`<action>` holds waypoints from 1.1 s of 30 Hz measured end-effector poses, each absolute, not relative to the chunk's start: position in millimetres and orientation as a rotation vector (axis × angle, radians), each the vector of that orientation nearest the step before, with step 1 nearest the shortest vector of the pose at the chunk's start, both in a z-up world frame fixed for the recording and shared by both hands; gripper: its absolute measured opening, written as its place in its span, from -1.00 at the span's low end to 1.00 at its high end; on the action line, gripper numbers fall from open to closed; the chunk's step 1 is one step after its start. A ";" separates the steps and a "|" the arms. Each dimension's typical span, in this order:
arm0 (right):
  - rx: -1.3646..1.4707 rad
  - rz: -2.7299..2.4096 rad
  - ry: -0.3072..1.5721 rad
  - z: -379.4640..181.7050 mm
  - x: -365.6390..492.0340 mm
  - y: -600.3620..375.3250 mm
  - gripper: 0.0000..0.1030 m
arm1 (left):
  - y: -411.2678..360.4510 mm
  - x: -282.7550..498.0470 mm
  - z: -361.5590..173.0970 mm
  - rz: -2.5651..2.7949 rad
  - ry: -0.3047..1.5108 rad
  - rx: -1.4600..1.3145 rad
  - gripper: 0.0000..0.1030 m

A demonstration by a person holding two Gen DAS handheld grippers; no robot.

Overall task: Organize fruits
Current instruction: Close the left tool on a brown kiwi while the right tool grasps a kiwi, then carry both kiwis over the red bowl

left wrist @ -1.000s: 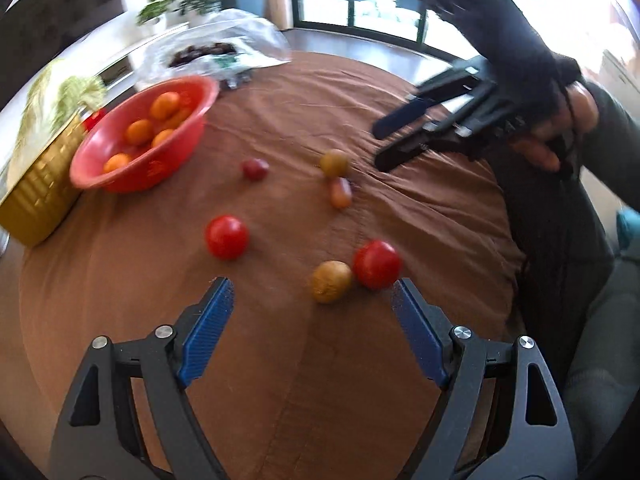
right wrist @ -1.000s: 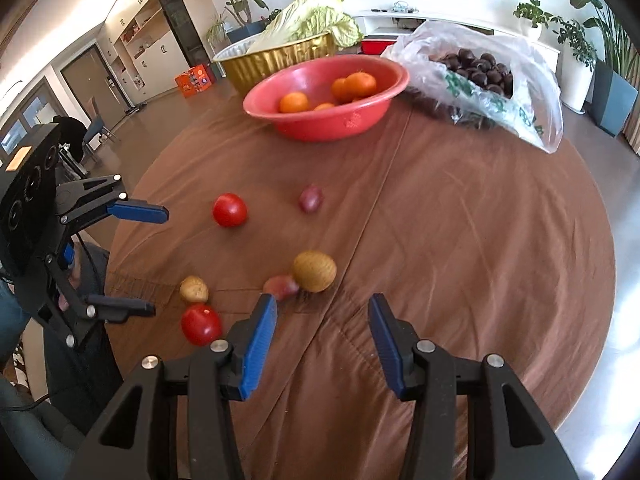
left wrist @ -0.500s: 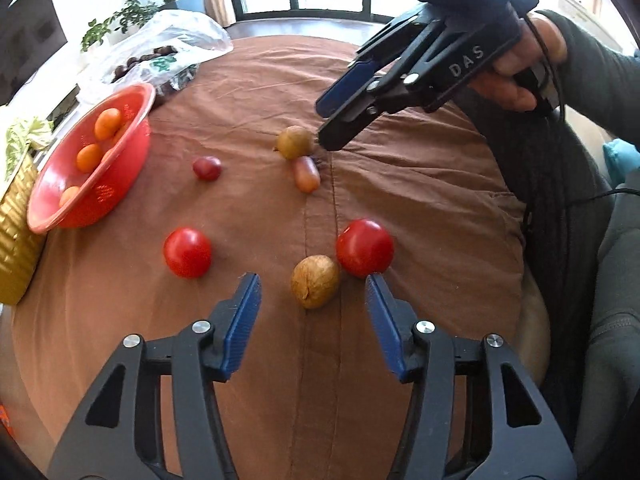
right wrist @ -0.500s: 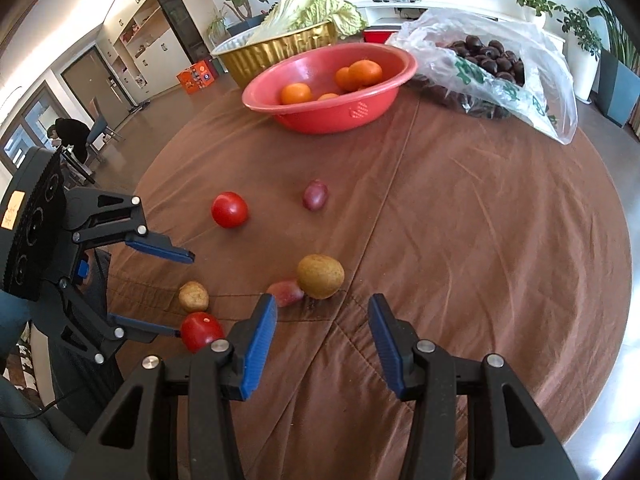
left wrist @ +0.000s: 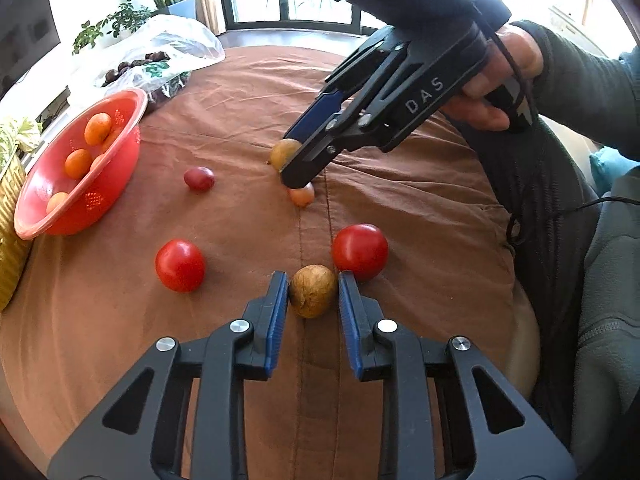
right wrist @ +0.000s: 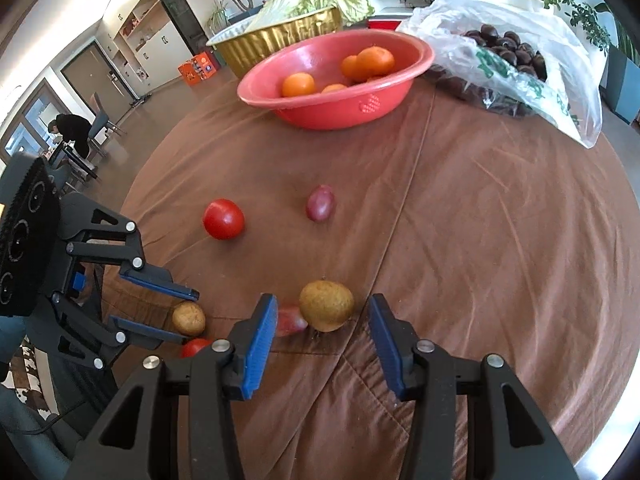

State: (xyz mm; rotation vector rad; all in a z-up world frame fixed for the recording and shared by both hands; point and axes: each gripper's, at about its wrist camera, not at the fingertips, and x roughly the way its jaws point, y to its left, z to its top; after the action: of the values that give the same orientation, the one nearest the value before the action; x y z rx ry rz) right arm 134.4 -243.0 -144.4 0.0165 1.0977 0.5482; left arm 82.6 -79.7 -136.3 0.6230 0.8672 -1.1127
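Fingers of the left gripper are seen pinching a small brown fruit at its widest part, one blue pad on each flank, while it sits on the brown cloth of the counter. A red tomato lies just beside it, close to the outer finger, and a second tomato lies near on the other side. Across the cloth, the right gripper is held with its fingers spread, and nothing is clamped: a larger yellow-brown fruit and a pink grape, the two touching, are framed between the tips. A darker grape lies well apart, toward the red bowl, in which oranges are already gathered.

The brown fruit is judged light and firm-skinned, round enough to roll or squirt out of flat pads, so a hold across its middle is thought safest, with modest pressure. The tomatoes and grapes are judged soft and smooth-skinned; bruising or splitting is likely if they are squeezed hard. The grape touching the larger fruit may be knocked aside when that fruit is taken, so a hold on the fruit alone is advised.
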 end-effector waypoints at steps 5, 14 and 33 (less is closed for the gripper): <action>0.029 0.552 1.103 -145.0 136.5 -245.2 -0.12 | -77.6 80.5 -136.3 -1.117 0.860 0.611 -0.54; 0.045 0.557 1.094 -140.6 135.0 -247.9 -0.41 | -65.2 84.5 -130.1 -1.086 0.856 0.559 -0.54; 0.056 0.510 1.029 -116.6 137.1 -270.3 -0.41 | -22.7 102.2 -103.1 -0.954 0.808 0.447 -0.54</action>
State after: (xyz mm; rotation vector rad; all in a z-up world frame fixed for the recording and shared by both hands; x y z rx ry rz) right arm 137.1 -270.3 -116.6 0.0561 1.0289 0.5097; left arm 102.2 -22.7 -103.1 0.4469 0.8080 -0.9543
